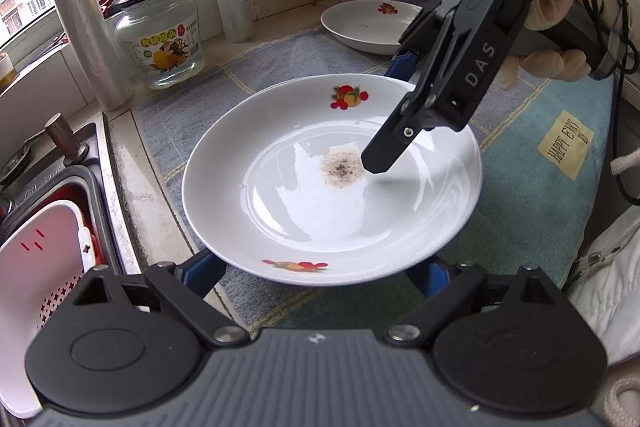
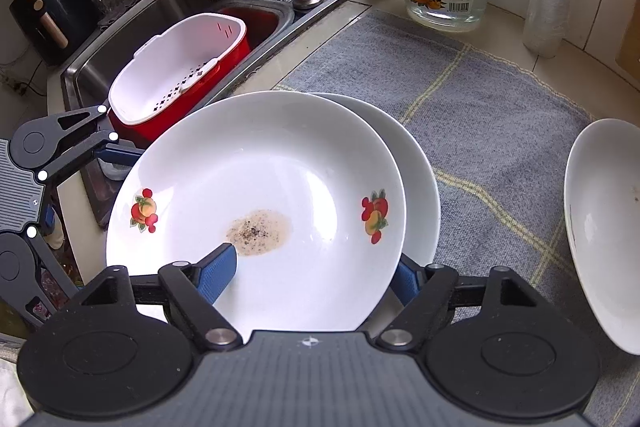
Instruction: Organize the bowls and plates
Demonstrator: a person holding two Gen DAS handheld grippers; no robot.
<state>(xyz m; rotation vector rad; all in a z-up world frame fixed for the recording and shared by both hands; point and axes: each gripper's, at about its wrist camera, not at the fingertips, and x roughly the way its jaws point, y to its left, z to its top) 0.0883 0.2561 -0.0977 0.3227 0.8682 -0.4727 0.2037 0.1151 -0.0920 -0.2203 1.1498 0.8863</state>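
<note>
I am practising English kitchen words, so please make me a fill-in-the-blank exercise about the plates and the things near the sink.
1. The top plate has a speckled stain in its ___.
2. Directly under it lies another white ___.
3. The red and white basket sits in the ___.
4. Both stacked plates rest on a blue-grey ___.
Missing words: middle; plate; sink; cloth.

Home kitchen — sink [image 2: 168, 11], plates [image 2: 256, 211]
</note>
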